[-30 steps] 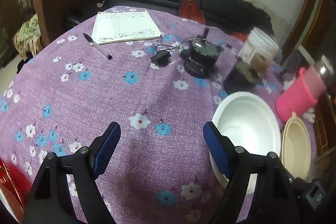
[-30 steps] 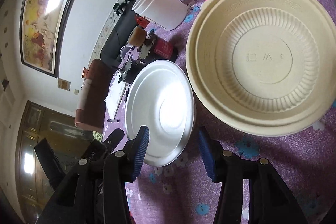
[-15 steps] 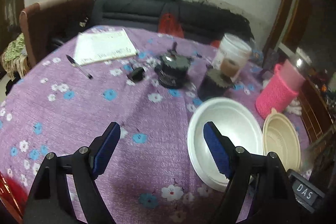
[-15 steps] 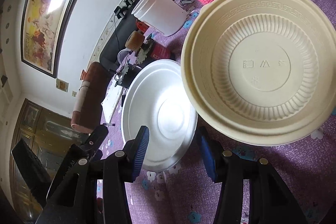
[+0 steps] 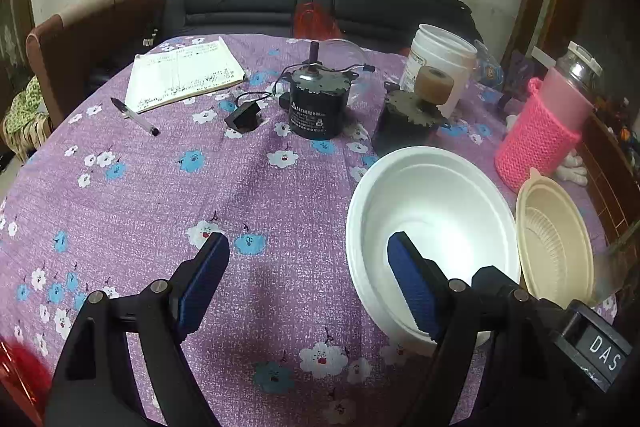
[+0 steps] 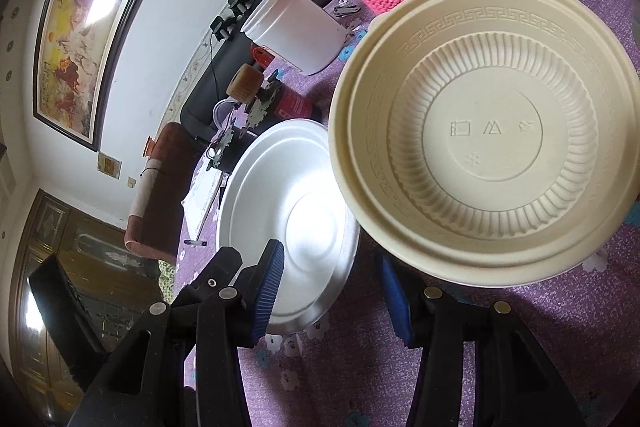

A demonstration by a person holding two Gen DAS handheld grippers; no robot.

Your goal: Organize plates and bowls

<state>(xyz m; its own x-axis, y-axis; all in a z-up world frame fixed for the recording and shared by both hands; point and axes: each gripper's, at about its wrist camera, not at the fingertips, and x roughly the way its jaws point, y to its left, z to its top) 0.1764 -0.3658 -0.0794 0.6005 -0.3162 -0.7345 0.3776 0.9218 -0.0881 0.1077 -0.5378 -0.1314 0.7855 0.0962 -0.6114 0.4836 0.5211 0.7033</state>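
A white foam bowl [image 5: 432,219] sits on the purple flowered tablecloth [image 5: 160,195] at the right, with a cream ribbed plastic bowl [image 5: 556,243] beside it further right. My left gripper [image 5: 308,283] is open and empty; its right finger [image 5: 412,287] overlaps the white bowl's near left rim. In the right wrist view the cream bowl [image 6: 488,131] fills the upper right and the white bowl [image 6: 292,223] lies to its left. My right gripper [image 6: 332,291] is open and empty, just short of both bowls' near rims.
Behind the bowls stand a black motor [image 5: 318,107], a second motor with a roller [image 5: 412,119], a white tub [image 5: 440,67] and a pink knit-sleeved bottle [image 5: 544,131]. A notepad [image 5: 184,75], pen [image 5: 136,117] and small adapter [image 5: 244,117] lie at back left. A sofa [image 5: 320,7] stands beyond.
My left gripper has swung right and drawn back, bringing the white bowl nearer its right finger. My right gripper has moved closer to the cream bowl, which looms larger.
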